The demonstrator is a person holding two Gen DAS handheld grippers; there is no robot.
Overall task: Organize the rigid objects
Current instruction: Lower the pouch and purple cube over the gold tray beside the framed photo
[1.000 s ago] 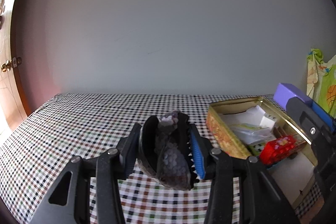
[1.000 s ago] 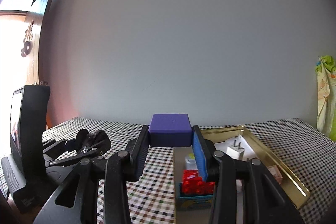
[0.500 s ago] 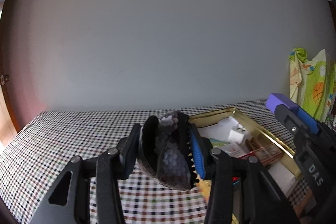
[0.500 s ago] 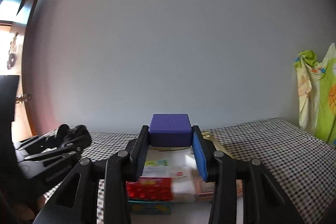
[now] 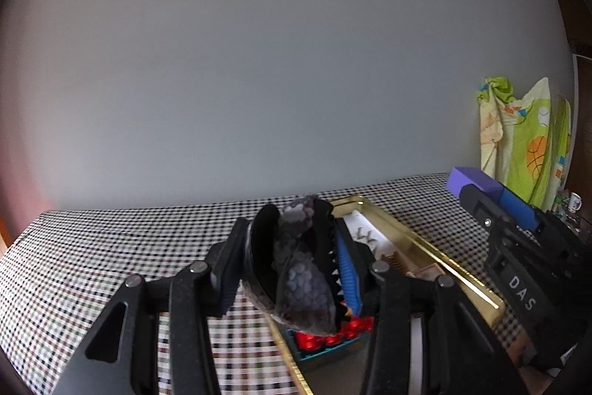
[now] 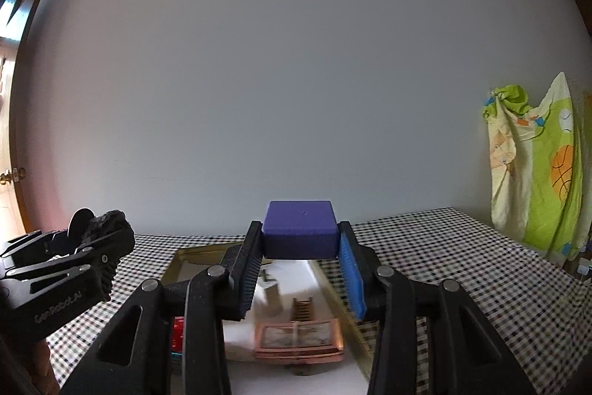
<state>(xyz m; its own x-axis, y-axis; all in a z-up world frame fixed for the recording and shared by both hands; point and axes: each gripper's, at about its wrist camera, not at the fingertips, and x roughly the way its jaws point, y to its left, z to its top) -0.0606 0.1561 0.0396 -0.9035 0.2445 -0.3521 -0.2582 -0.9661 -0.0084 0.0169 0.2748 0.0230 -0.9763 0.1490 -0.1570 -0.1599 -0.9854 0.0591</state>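
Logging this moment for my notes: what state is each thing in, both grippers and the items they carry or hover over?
Left gripper: shut on the hair claw, held above the table.
Hair claw: dark, pinched between the fingers, off the table.
Right gripper: shut on the purple block.
Purple block: held level, above the gold tin.
Gold tin: open, no lid on it, items inside.
Red brick toy: lying in the tin.
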